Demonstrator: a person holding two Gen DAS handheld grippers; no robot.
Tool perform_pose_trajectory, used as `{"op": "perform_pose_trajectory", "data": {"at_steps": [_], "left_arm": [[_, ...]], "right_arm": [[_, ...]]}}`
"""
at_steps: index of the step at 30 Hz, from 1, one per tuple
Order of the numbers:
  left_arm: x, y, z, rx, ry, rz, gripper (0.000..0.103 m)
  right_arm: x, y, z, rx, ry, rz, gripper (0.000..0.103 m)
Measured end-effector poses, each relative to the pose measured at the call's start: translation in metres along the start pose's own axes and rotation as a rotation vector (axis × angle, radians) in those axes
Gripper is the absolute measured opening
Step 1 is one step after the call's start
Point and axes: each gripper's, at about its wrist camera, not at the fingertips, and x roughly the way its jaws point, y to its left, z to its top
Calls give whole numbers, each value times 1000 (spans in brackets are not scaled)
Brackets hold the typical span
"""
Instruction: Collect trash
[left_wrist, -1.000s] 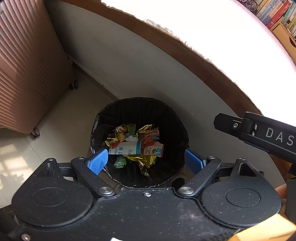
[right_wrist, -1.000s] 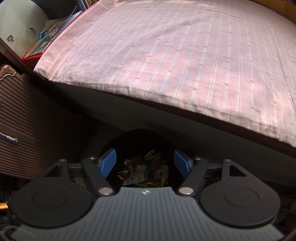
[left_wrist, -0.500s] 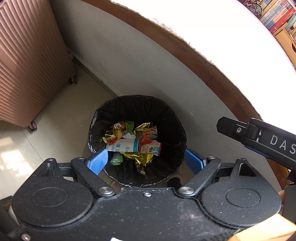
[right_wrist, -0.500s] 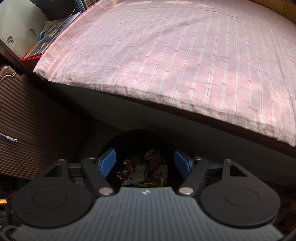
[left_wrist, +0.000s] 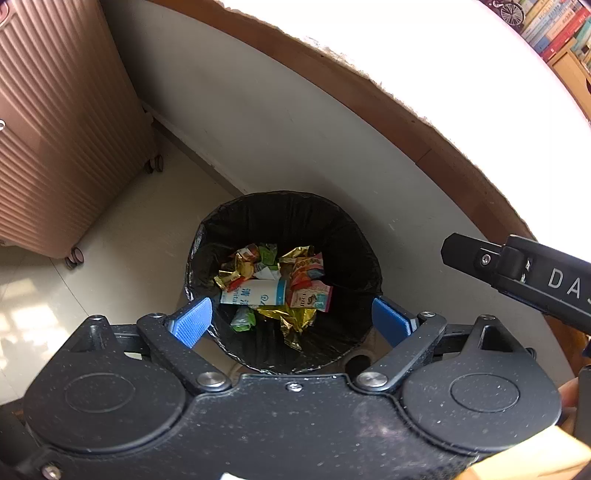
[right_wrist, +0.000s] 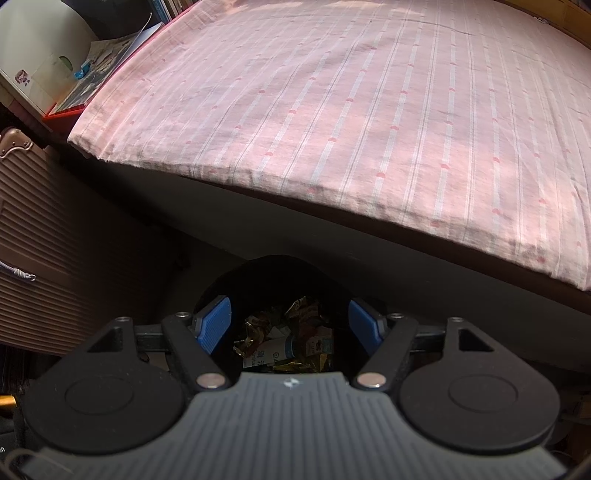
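Both tools hang over the bin, pointing down into it. The left tool and the right tool each stand wide apart with nothing between the pads, so the dropping step looks done. The trash sits below them at the bottom of the black liner: foil wrappers, snack packets, a white-and-blue carton. Next, probably, a lift away to look for more — none shows on the bed ahead of the right tool.

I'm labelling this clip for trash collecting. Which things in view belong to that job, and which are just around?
Job: black-lined trash bin, wrappers inside it, left gripper, right gripper.

Just around: pink suitcase, striped bedsheet, books.
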Motion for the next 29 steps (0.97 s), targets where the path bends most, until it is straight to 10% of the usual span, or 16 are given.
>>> {"op": "perform_pose_trajectory", "data": {"at_steps": [29], "left_arm": [[-2, -4, 0, 22, -17, 32, 97]], "right_arm": [[-2, -9, -4, 15, 1, -3, 81]]}}
